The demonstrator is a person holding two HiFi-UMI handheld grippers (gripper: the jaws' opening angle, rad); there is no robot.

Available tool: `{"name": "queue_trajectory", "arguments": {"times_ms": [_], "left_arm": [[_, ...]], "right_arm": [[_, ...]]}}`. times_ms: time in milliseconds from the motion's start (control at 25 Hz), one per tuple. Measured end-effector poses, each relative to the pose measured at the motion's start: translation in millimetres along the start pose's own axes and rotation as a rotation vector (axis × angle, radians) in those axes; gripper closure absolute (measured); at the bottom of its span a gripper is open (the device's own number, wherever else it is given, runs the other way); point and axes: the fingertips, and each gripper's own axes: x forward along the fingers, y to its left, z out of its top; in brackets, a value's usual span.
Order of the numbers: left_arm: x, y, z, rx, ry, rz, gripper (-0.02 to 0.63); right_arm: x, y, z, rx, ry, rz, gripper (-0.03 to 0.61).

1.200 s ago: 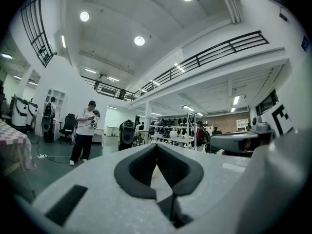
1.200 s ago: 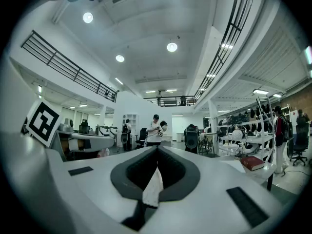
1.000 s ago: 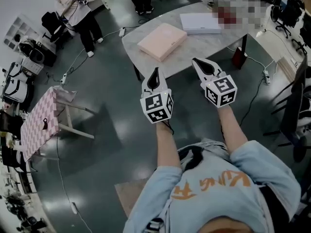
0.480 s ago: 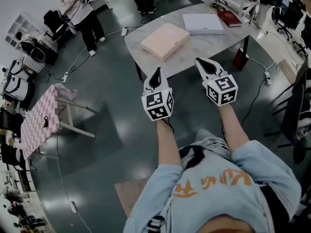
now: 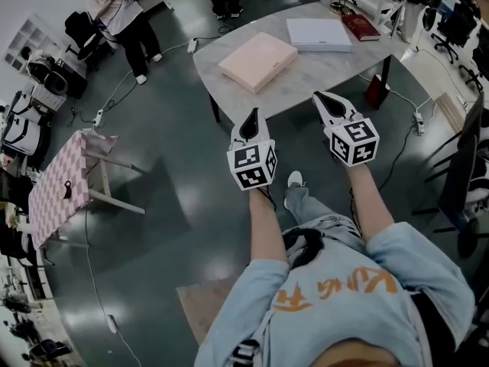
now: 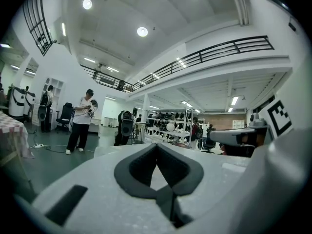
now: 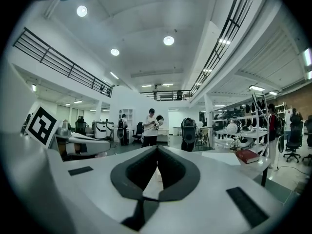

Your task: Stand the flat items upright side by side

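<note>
Table (image 5: 336, 71): seen at upper centre.
Pink box (image 5: 257, 61): laid flat on the table's left part.
White box (image 5: 318, 34): laid flat, upper right of the pink box.
Left gripper (image 5: 254, 113): jaws pressed together, nothing pinched.
Right gripper (image 5: 320, 96): jaws pressed together, nothing pinched.
Red book (image 5: 360, 27): laid flat just right of the white box.

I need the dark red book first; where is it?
In the head view, the dark red book lies far right on the grey table, beside the flat white box.
</note>
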Motion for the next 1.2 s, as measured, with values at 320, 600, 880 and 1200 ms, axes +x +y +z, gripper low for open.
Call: {"name": "queue_trajectory", "arguments": {"times_ms": [320, 600, 880, 1200], "left_arm": [[35, 12, -7, 0.003, 0.041, -0.009, 0.601], [92, 24, -14, 0.026, 0.091, -0.044, 0.601], [154, 48, -21, 0.059, 0.162, -0.062, 0.601], [236, 75, -45, 0.099, 0.277, -0.093, 0.601]], "right_arm": [[30, -19, -11, 0.042, 0.010, 0.005, 0.575], [67, -61, -25, 0.109, 0.019, -0.038, 0.575], [127, -95, -42, 0.189, 0.052, -0.055, 0.575], [199, -135, -79, 0.286, 0.107, -0.078, 0.575]]}}
